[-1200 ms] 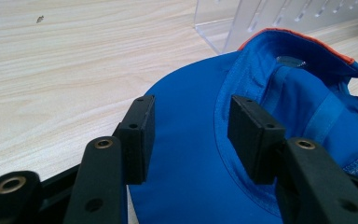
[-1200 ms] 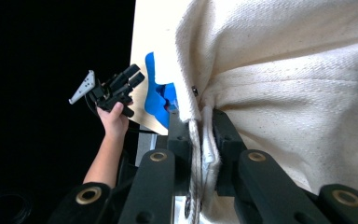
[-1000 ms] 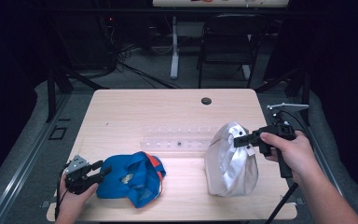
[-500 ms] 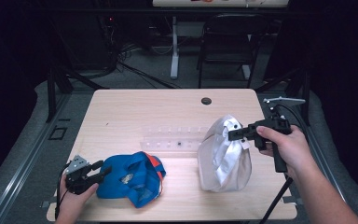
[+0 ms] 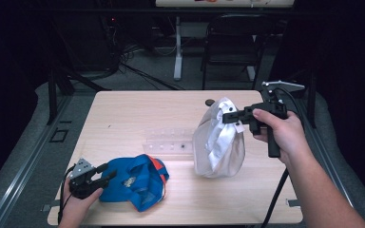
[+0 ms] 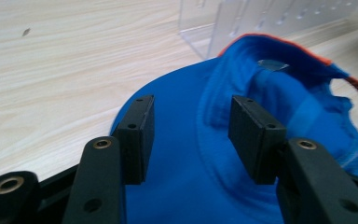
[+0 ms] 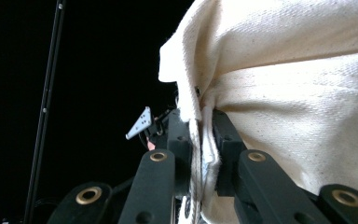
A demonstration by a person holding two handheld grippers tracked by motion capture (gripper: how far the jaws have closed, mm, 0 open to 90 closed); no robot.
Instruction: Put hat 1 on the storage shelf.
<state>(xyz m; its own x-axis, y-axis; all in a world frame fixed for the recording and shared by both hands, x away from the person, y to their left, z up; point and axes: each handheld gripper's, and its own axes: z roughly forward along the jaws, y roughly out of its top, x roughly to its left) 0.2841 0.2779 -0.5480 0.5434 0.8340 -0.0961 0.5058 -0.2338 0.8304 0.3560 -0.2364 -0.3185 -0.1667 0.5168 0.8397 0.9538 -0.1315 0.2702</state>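
Cream cloth is pinched tight in my right gripper (image 5: 229,117): the white cap (image 5: 217,142) hangs from its edge, its lower part on the desk (image 5: 138,107) near the right edge. My left gripper (image 5: 105,174) stands open over the blue cap's (image 5: 138,183) brim at the front left corner, pads (image 6: 140,130) clear of the fabric. Between the caps sits a clear plastic rack (image 5: 168,141). My grip catches just a thin fold, so a quick lift could let the cloth slip free, or the swinging cap could knock the rack.
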